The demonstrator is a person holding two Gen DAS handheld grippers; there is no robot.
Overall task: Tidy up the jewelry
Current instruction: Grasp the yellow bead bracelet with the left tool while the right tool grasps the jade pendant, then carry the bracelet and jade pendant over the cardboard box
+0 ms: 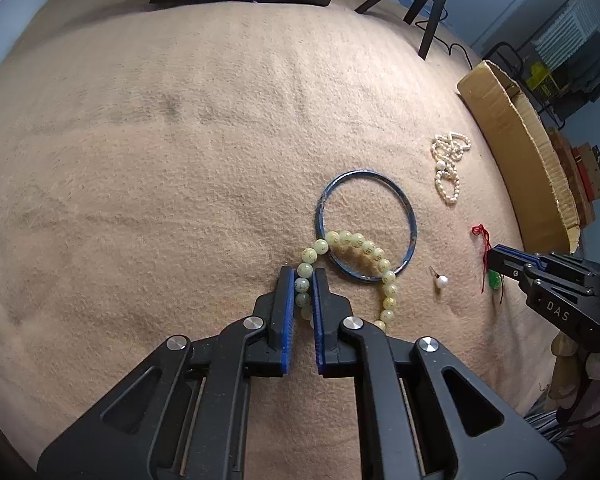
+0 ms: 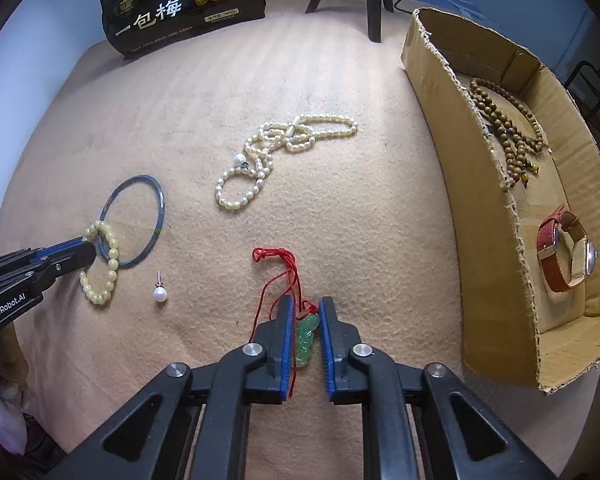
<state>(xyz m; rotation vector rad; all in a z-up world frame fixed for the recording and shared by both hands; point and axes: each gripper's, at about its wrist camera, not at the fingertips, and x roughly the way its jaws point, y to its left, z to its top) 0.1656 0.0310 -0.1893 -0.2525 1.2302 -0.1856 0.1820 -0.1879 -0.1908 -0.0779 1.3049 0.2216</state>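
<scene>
Lower centre of left wrist view: left gripper (image 1: 303, 276) is nipped down on the yellow-green bead bracelet (image 1: 350, 240), a few beads pinched betw the blue pads (image 1: 287, 308). Rest of the loop trails right and lies across the blue bangle (image 1: 366, 224) rim, beads resting on it. Both flat on the tan blanket (image 1: 160, 160).

Right wrist view, lower centre: right gripper (image 2: 305, 312) straddles the jade pendant (image 2: 307, 338). Jaws close to it, but a gap shows on each side, so I read it as not clamped yet, can't be 100% sure. Its red cord (image 2: 278, 268) runs up-frame and one strand hangs by the left pad.

How I'd do it:
- L: lift straight up first so the beads slide off the bangle, else it prob drags the bangle along. Elastic bead string, so grip looks OK but only a few beads held; move slow.
- R: close on the pendant body, not the cord. Smooth stone, may squirt out if pinched off-centre.
- Dest is presumably the cardboard box (image 2: 496, 240) at right of frame; already holds brown prayer beads (image 2: 508, 132) and a red-strap watch (image 2: 560, 256). Near wall is tall and ragged, clear it before dropping.

Around:
- pearl stud earring (image 2: 161, 294) sits betw the two grippers, loose, easy to knock.
- pearl necklace (image 2: 284, 152) heaped mid-frame, well clear.
- black snack bag (image 2: 184, 4) and tripod legs (image 2: 374, 0) at top edge, not in the way.
- R arm path to box looks free; L has to cross over R's zone, so sequence them.
</scene>
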